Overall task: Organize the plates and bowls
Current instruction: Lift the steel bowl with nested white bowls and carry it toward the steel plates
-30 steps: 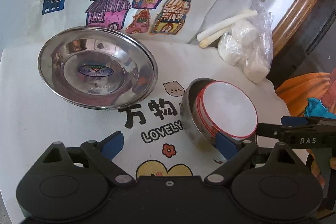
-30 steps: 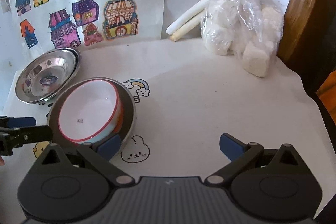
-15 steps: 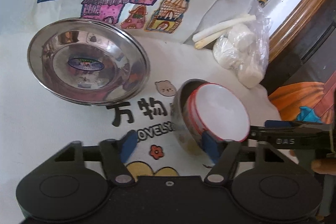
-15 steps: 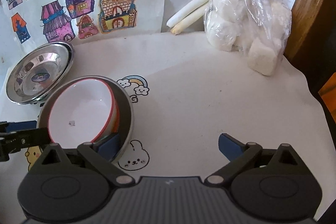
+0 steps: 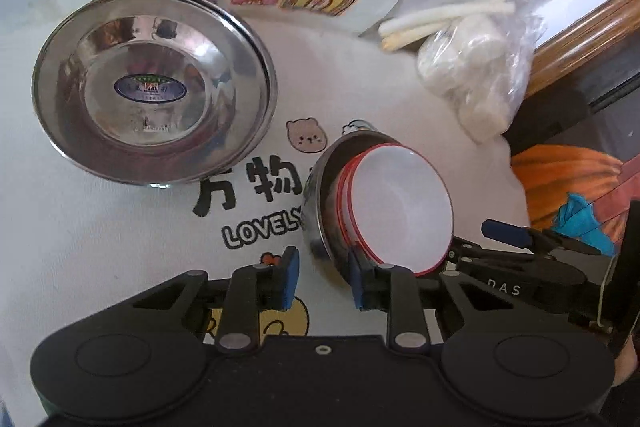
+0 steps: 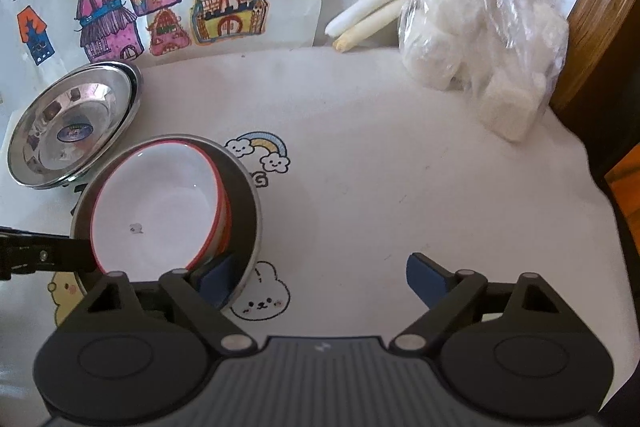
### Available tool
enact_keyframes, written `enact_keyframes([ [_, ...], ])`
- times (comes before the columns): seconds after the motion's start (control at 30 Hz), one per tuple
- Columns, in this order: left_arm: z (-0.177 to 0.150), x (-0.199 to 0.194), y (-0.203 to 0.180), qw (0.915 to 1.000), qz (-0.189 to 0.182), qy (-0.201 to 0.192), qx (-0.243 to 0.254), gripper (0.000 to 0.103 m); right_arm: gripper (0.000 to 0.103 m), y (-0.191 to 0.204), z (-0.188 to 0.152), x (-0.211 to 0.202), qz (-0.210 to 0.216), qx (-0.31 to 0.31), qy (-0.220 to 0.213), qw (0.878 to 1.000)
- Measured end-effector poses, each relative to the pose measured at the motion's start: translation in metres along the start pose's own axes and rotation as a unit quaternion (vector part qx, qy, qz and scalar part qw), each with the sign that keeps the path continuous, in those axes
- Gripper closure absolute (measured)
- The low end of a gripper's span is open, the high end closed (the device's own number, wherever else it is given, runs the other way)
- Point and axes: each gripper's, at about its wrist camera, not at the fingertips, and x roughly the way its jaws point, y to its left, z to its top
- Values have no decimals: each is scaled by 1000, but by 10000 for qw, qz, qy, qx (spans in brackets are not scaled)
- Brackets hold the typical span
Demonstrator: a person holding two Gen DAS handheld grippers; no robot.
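Cartoon-print worktop: red-rimmed bowls nested in steel bowl; steel plates stacked upper left. Left tool half-closed, ungripping; right tool released. Sorting nearly done.

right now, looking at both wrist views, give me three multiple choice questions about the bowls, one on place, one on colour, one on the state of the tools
1. Where do the white bowls sit?
A. inside the small steel bowl
B. on the steel plates
C. on the plastic bag

2. What colour is the white bowls' rim?
A. blue
B. red
C. green

3. How is the right tool?
A. shut on the bag
B. open, its left finger inside the small steel bowl
C. shut on the plates

Answers:
1 A, steel wall rings them.
2 B, a red line edges them.
3 B, blue pads stand wide apart, one inside the rim.
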Motion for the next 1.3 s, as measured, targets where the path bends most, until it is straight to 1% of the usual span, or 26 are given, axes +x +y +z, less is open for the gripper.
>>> enact_keyframes([
  [0.07,6,1,1,9999,80,74,-8,78,11,1,2,1,69,36,109,9999],
  [0.13,14,1,2,9997,119,233,-33,78,12,4,5,1,64,7,191,9998],
  [0.2,22,1,2,9993,169,344,-12,82,12,8,5,1,81,4,262,9996],
  [0.37,38,4,-6,9970,366,609,302,81,12,15,5,1,51,73,404,9991],
  [0.47,41,10,-10,9958,486,655,408,81,12,14,5,3,95,171,439,9988],
  [0.53,43,13,-10,9958,518,667,356,81,12,10,3,5,174,299,446,9984],
  [0.63,42,16,-10,9957,553,654,352,81,15,6,2,9,318,484,507,9970],
  [0.73,43,22,-11,9952,607,666,372,82,19,6,4,12,350,563,591,9960],
  [0.83,43,25,-11,9953,611,657,373,82,26,11,5,14,385,556,603,9959],
  [0.87,44,25,-11,9954,603,637,376,83,30,11,5,14,433,583,601,9955],
  [0.9,43,25,-11,9957,576,618,382,85,39,11,5,13,521,641,576,9949],
  [0.93,43,25,-11,9960,535,597,383,87,44,11,4,12,614,714,553,9940],
  [1.0,41,24,-9,9968,471,520,395,89,62,11,2,9,772,856,485,9921],
  [1.1,38,23,-10,9972,453,391,454,89,76,14,0,6,900,979,349,9905],
  [1.17,36,22,-9,9976,425,355,411,89,78,15,-1,6,912,1031,290,9901],
  [1.3,35,21,-11,9975,475,278,453,89,78,15,-3,6,908,1201,230,9883],
])
